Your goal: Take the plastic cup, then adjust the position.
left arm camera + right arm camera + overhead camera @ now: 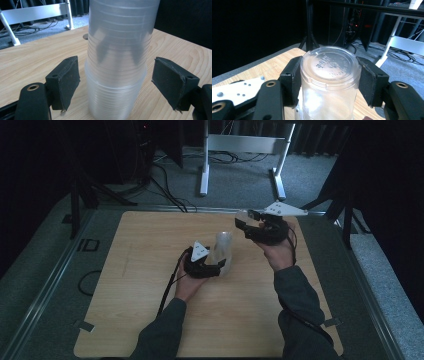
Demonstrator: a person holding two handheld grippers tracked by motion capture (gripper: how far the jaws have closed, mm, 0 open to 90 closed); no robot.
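Mid-table, the left gripper brackets a stack of clear cups standing on the wooden table, jaws wide w/ pads just off the plastic. Farther back, the right gripper clamps one separated cup, held aloft. Judged early: most cups remain nested. Embossed characters on cup base, not legible.

My count, taken from the table: 1 stack of clear cups near its middle, nr of cups in it can't tell. 1 single clear cup in my right gripper, toward far right edge. 2 grippers total, left gripper by the stack.
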